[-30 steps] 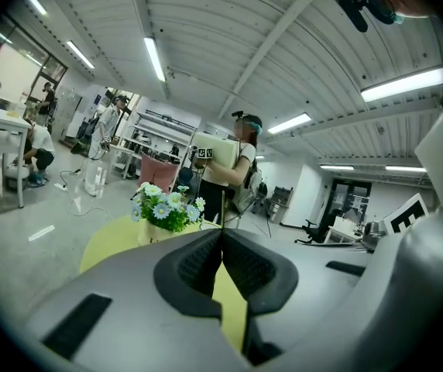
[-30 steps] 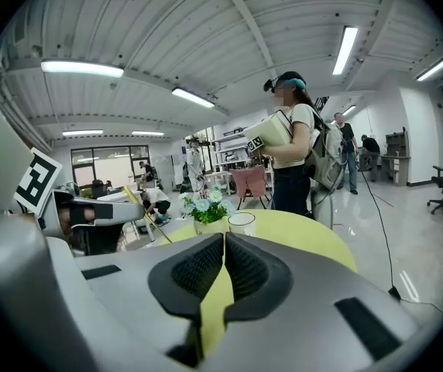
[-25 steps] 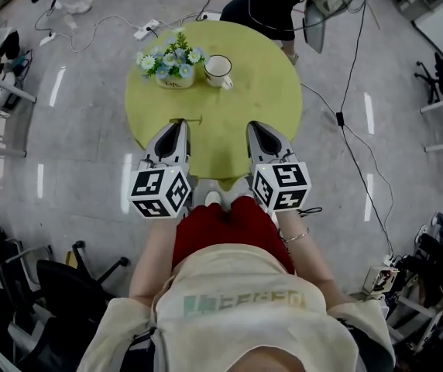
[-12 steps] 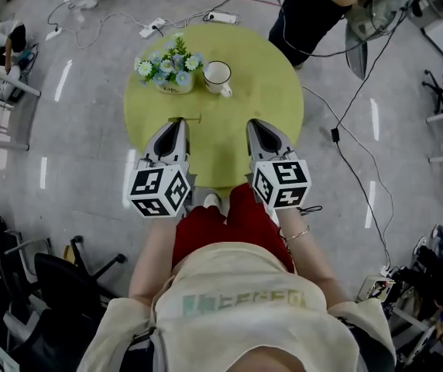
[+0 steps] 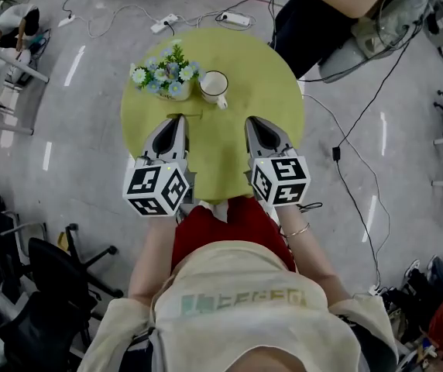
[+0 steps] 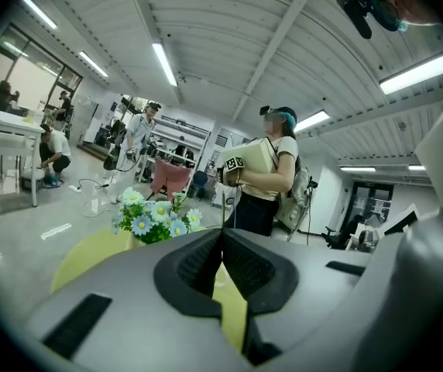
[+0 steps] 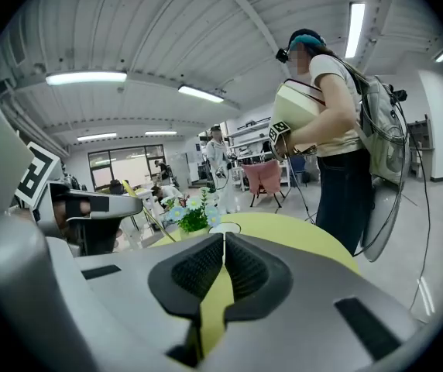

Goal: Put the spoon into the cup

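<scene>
A white cup [image 5: 214, 86] stands on the round yellow-green table [image 5: 264, 84], just right of a pot of flowers [image 5: 162, 74]. My left gripper [image 5: 179, 119] hovers over the table's near left part, jaws pressed together. A thin spoon [image 5: 192, 117] sticks out sideways from its tips, a short way in front of the cup. In the left gripper view the spoon [image 6: 222, 211] shows as a thin dark line above the left gripper [image 6: 222, 232]. My right gripper [image 5: 251, 121] is level with it to the right, shut with nothing in it. The right gripper [image 7: 223, 237] points toward the cup [image 7: 225, 226].
A person [image 5: 314, 14] stands at the table's far right edge, also seen close by in both gripper views. Cables and a power strip [image 5: 163, 23] lie on the floor behind the table. Office chairs [image 5: 59, 277] stand at the lower left.
The table, cup and flowers have drifted nearer to me in the head view. Both grippers and the spoon keep their places in the picture. The standing person has come further into view.
</scene>
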`<state>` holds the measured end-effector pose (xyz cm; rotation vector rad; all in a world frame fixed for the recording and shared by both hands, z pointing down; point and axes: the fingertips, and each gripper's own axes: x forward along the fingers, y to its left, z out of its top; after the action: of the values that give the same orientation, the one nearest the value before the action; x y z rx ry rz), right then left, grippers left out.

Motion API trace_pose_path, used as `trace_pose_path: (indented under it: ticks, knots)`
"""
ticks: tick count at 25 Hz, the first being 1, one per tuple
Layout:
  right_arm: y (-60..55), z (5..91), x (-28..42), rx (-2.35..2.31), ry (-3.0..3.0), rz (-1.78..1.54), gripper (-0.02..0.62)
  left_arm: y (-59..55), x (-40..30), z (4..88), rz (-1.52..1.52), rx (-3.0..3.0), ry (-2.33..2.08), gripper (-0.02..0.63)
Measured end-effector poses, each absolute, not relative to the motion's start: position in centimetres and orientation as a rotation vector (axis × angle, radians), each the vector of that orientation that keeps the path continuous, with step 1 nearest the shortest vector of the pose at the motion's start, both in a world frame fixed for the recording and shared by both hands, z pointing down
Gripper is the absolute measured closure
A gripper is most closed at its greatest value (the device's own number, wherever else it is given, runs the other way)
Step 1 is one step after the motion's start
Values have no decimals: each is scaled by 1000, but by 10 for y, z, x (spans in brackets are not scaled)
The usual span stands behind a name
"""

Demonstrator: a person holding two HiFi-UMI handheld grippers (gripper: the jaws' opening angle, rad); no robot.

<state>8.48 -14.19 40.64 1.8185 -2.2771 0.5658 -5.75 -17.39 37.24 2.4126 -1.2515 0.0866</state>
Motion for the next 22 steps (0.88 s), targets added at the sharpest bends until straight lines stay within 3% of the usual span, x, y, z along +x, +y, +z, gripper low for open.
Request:
trace_pose_path:
  ticks: [22]
  knots:
    - [-223,406,125,1585,-2428,568,558,-240,-9,354,0,2304,-1465,581]
